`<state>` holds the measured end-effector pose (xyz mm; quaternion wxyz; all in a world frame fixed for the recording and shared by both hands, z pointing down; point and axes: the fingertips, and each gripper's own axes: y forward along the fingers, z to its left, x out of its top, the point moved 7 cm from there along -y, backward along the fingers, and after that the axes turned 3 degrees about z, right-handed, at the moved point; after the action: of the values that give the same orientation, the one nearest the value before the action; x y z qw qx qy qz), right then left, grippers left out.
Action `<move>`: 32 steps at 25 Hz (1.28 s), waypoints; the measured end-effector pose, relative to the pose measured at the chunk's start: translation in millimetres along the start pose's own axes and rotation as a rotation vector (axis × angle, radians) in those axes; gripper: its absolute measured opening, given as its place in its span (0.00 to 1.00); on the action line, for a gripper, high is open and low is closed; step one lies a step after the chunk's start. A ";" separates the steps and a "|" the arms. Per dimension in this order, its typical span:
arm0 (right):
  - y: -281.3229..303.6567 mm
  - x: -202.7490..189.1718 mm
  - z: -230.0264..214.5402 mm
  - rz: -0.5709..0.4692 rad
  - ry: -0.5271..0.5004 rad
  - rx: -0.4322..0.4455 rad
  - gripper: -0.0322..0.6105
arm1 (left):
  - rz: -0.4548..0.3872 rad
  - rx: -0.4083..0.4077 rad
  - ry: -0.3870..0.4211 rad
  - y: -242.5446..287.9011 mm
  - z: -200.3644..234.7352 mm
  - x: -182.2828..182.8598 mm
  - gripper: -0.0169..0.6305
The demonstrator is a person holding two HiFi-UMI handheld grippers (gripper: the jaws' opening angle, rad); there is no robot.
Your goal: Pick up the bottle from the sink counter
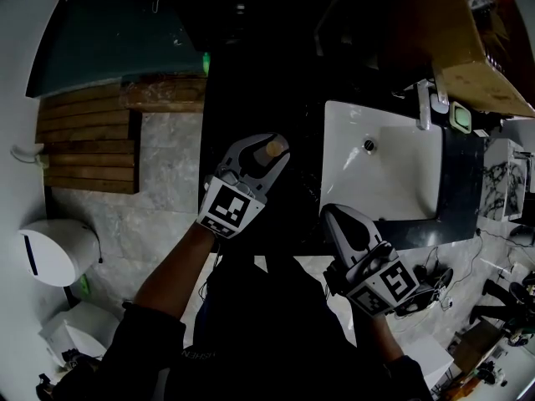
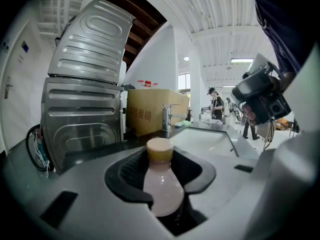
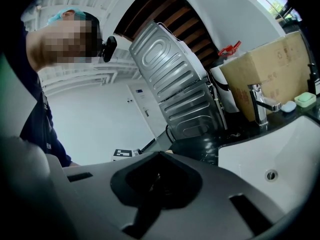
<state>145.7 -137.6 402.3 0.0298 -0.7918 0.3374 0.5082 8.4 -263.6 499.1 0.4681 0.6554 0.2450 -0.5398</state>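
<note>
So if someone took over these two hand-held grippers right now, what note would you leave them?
Left gripper: shut on the pale pink plastic bottle with a tan cap, which is upright and held by its body.
Right gripper: shut, empty, beside the white sink basin.
Done: bottle grasped.
Left: lift it off the black counter; whether it is already clear cannot be told.

ctr: sink counter (image 1: 462, 182), dark | inset: white basin (image 1: 401, 174) | on top, back edge: faucet (image 1: 424, 103), cardboard box (image 1: 468, 40), sm. green item (image 1: 461, 117)
</note>
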 end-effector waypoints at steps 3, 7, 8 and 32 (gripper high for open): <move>-0.5 1.2 1.8 -0.001 -0.015 0.001 0.08 | 0.001 -0.003 -0.001 -4.3 -0.8 1.9 0.24; 0.0 4.2 5.4 -0.004 -0.029 0.005 0.08 | 0.002 -0.005 0.009 -12.5 -1.7 10.1 0.24; 0.4 6.0 6.7 -0.008 -0.030 0.009 0.08 | 0.000 -0.005 0.011 -14.6 -1.6 13.4 0.24; 1.8 64.4 34.0 -0.167 -0.086 0.081 0.08 | -0.052 0.014 0.052 -81.2 -10.8 125.2 0.24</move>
<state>134.5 -158.2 333.3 0.1185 -0.7927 0.2888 0.5236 -16.4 -241.3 353.2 0.4425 0.6660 0.2703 -0.5362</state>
